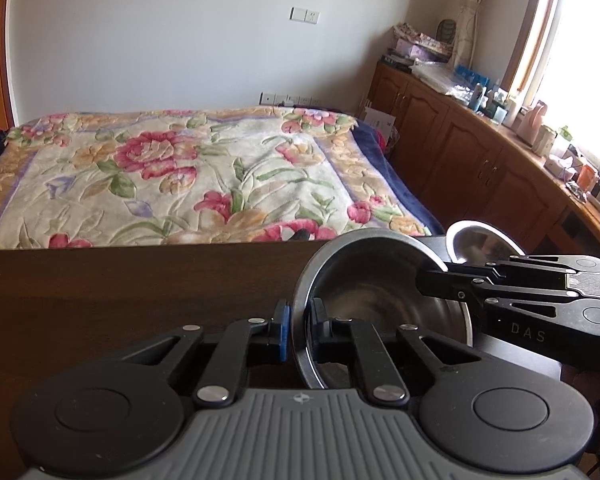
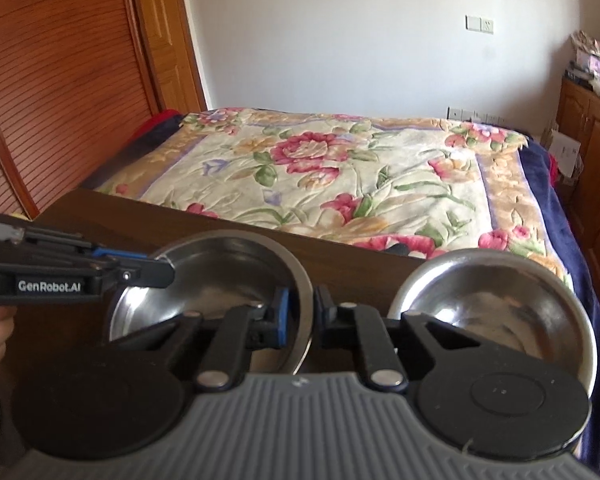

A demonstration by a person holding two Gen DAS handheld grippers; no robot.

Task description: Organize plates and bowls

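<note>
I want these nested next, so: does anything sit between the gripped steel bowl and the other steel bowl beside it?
Nothing visible does. Both grippers, left and right, pinch the rim of the larger steel bowl; the second steel bowl sits just beside it on the dark wooden table, with no object between.

White letters "DAS" stand on the black side of the right gripper (image 1: pixel 432 280), seen from the left wrist camera; the word seems cut off, so it may be part of a longer one. On the dark side of the left gripper (image 2: pixel 160 270), seen from the right wrist camera, white print reads "GenRobot.AI". Packages on the far cabinet top (image 1: pixel 516 128) carry print too small to read.
</note>
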